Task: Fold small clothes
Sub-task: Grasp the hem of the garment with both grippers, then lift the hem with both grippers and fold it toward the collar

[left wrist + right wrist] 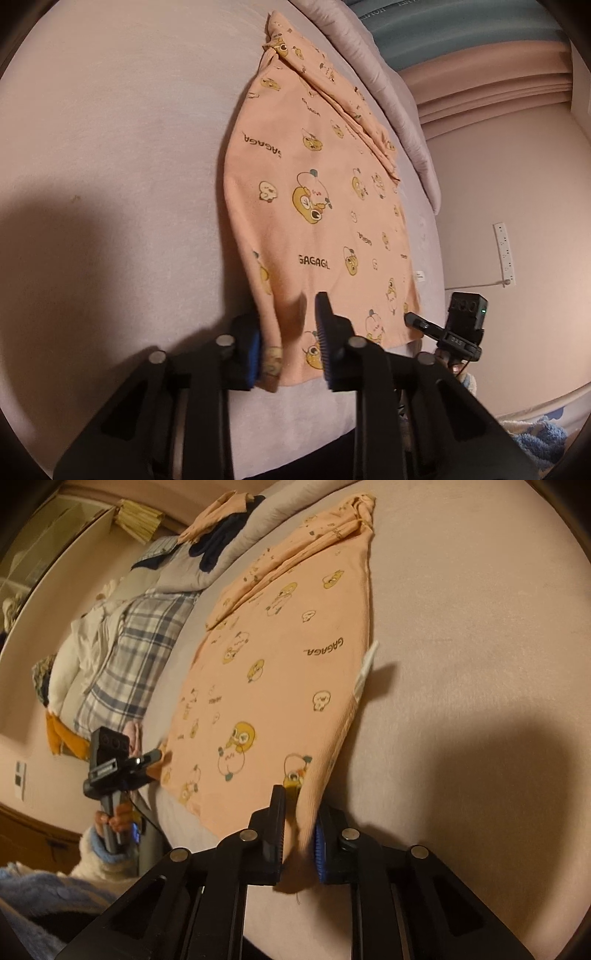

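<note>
The peach shirt point(317, 206) lay flat on the bed point(110, 147), stretching away ahead of both claws. The left gripper point(291, 343) had pinched its near hem corner, and the right gripper point(299, 834) gripped the opposite hem corner.

Soft matt peach cotton garment point(317, 206) bunched between the left gripper point(291, 347)'s matt black plastic jaws with ribbed blue pads point(253, 350), on a smooth, faintly fuzzy bedsheet point(110, 147).
</note>
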`<control>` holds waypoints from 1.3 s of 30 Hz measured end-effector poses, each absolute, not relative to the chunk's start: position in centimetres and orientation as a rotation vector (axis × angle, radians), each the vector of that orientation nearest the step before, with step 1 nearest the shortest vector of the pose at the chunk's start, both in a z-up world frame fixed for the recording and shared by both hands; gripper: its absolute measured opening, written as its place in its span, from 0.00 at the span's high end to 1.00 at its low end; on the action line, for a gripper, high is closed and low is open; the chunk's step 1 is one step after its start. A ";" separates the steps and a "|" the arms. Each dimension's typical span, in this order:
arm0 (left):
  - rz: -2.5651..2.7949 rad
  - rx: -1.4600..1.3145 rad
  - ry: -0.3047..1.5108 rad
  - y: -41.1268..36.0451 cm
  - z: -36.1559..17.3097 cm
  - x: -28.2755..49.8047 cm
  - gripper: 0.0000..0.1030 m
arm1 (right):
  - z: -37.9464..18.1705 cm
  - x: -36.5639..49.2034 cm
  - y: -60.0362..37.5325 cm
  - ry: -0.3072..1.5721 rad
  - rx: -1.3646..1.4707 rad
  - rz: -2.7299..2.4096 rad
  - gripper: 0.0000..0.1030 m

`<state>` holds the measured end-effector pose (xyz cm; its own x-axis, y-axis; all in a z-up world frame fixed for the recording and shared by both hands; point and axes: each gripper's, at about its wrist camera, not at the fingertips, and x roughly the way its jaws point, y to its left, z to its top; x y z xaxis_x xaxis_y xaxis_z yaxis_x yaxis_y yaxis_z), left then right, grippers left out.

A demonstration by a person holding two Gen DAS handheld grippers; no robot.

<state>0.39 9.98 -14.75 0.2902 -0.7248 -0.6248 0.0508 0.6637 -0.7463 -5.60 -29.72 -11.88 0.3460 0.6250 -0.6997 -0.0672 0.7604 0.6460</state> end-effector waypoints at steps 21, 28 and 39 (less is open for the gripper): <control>-0.635 -0.702 0.997 8.4 -10.4 0.7 0.95 | -9.2 -5.4 -28.5 0.936 0.611 0.522 0.93; -0.656 -0.730 0.955 8.8 -9.2 1.3 0.96 | -8.3 -4.2 -28.3 0.904 0.630 0.547 0.93; -0.646 -0.752 0.873 10.2 -6.6 4.0 0.96 | -6.3 -2.2 -29.5 0.826 0.648 0.560 0.93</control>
